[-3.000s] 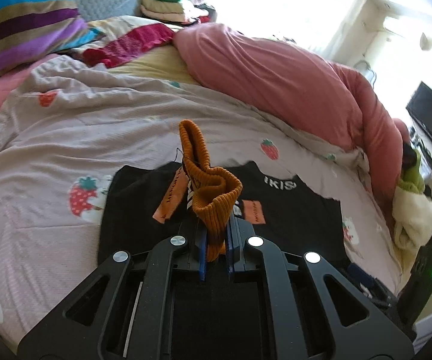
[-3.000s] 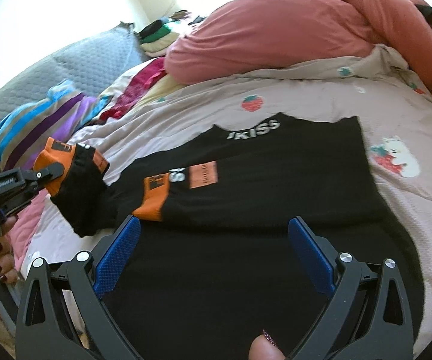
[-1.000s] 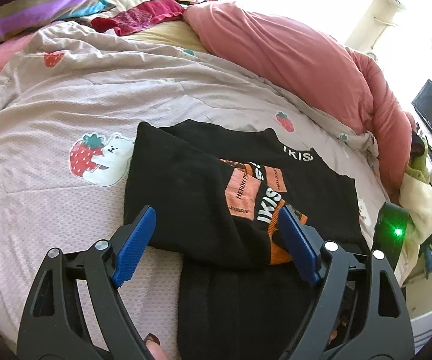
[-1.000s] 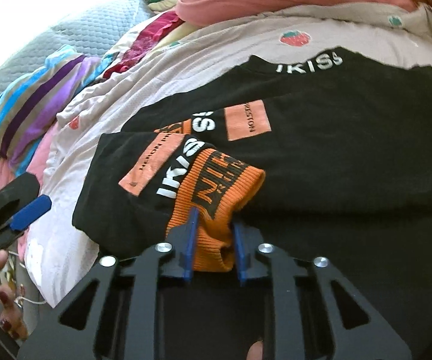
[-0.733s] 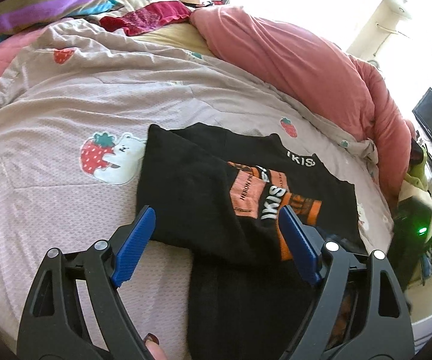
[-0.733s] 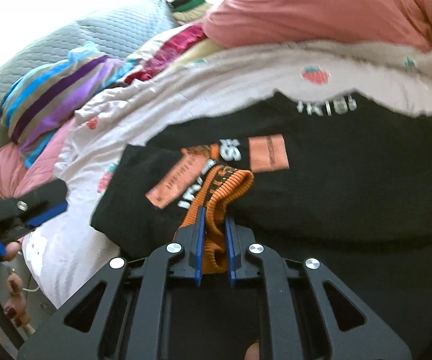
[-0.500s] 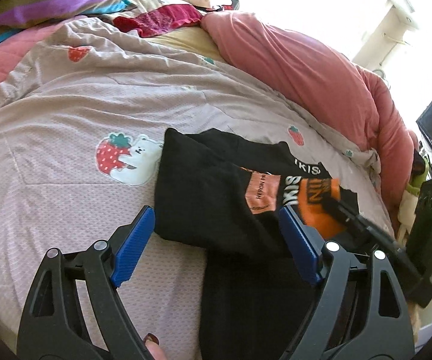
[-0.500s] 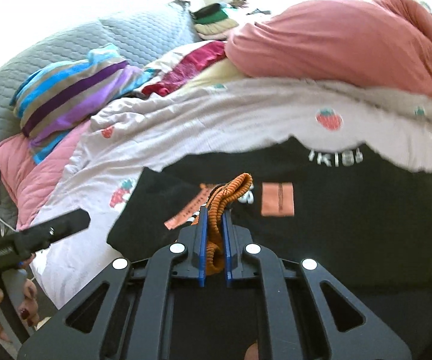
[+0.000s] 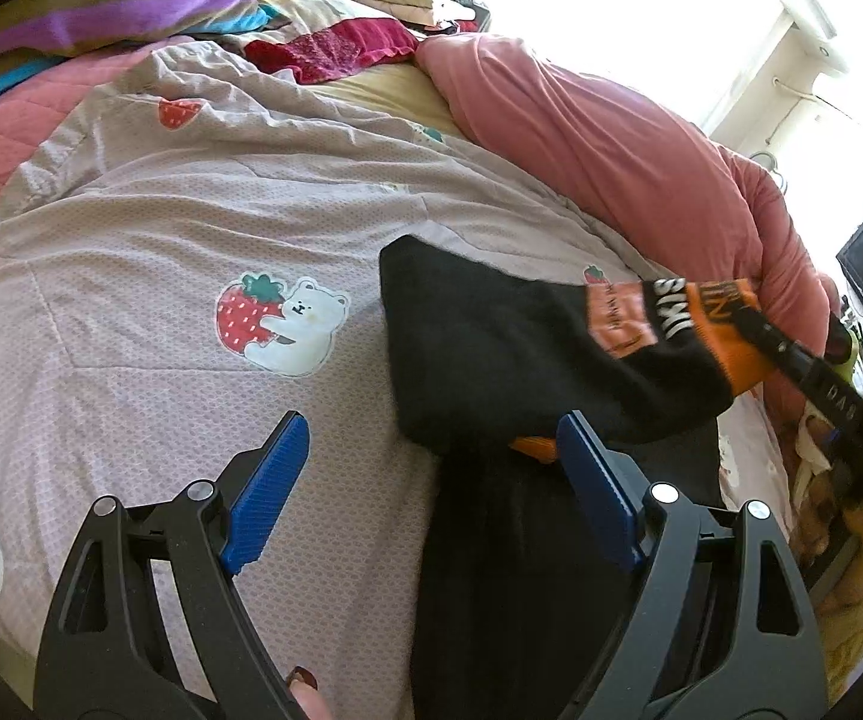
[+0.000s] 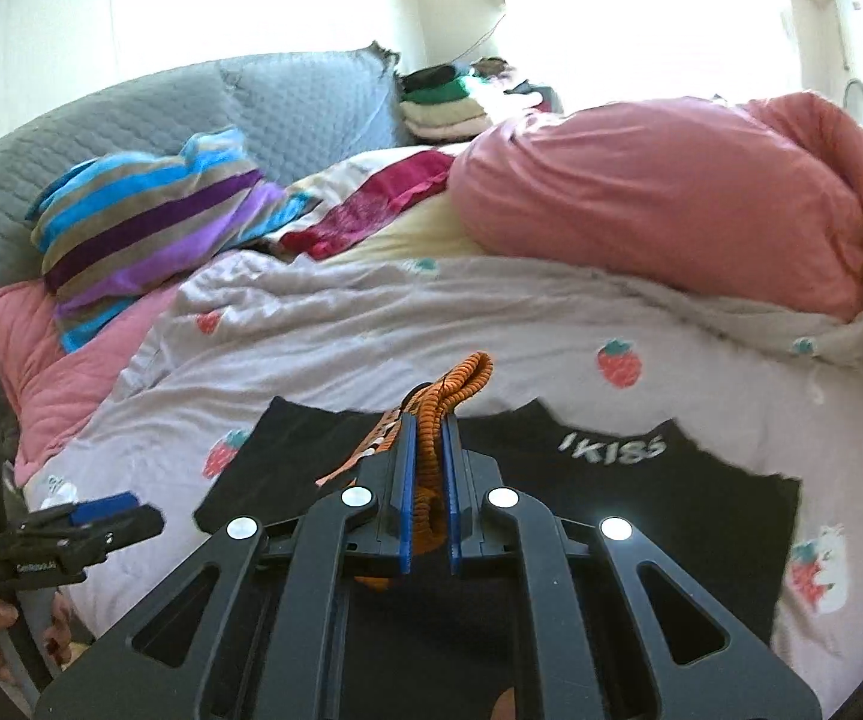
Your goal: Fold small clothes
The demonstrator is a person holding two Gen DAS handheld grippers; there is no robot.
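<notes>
- Pinching the orange cuff (image 10: 461, 387), the right gripper (image 10: 427, 483) held one sleeve (image 9: 527, 348) of the black top (image 10: 641, 516) lifted above the bed (image 9: 161, 228)
- The left gripper (image 9: 431, 468) hovered with jaws wide apart, holding nothing, just over the top's near edge
- The knit looked soft, light and limp, likely to sag and drape wherever unsupported
- The ribbed cuff seemed the firmest hold; thick hems or shoulder seams would probably serve next

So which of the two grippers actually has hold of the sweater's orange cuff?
The right gripper: its blue fingers are shut on the orange cuff. The left gripper is spread open, holding nothing.
</notes>
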